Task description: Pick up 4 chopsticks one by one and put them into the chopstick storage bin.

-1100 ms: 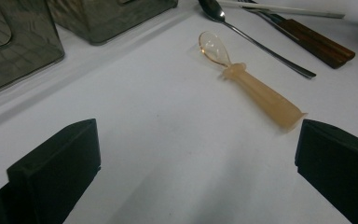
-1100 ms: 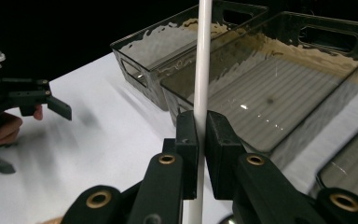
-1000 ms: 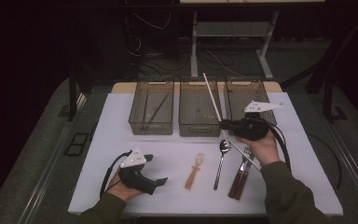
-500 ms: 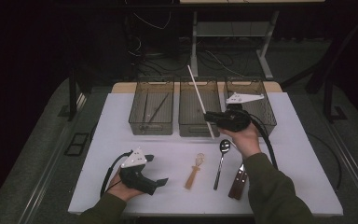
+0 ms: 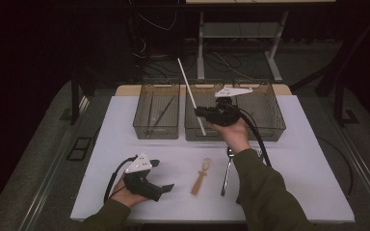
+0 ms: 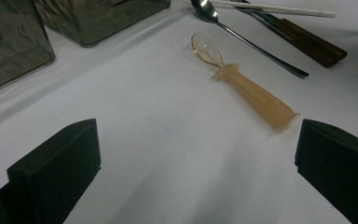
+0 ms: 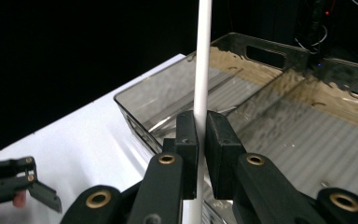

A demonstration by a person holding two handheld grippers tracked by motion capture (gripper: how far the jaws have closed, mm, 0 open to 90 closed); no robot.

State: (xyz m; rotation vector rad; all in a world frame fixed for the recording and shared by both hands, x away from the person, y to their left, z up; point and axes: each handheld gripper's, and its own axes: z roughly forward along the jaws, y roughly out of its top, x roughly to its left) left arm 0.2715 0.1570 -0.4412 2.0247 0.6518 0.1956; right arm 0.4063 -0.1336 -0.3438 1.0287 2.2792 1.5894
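Item in hand: your right gripper (image 5: 201,112) has its jaws pinched shut on one white chopstick (image 5: 191,94), gripped low on its length and raised over the middle bin (image 5: 207,134).
Attitude of item: the chopstick leans, its long end up and away from you, its short end down at the middle bin's front wall.
Idle tool: your left gripper (image 5: 161,174) rests near the table's front edge, jaws spread wide, nothing between them.
Risk, pivot: the pads (image 7: 187,135) grip a thin round stick at one spot; you could see it swivel or slide if you tilt the wrist fast.
Risk, snag: the low end may catch the bin's front wall and lever the stick out of the grip.
Risk, wrong bin: the left bin (image 5: 156,129) already holds long thin pieces; dropping from here, as I judge it, would land the stick in the middle bin.
Count, bins: three clear ones in a row, the third being the right bin (image 5: 274,126).
Count, grippers: two.
Count, loose on the white table (image 5: 318,183): one amber spoon (image 5: 201,175), one metal spoon (image 5: 227,171), one second white chopstick (image 6: 279,9), one wooden-handled utensil (image 6: 307,43).
Count, left bin contents: cannot tell exactly.
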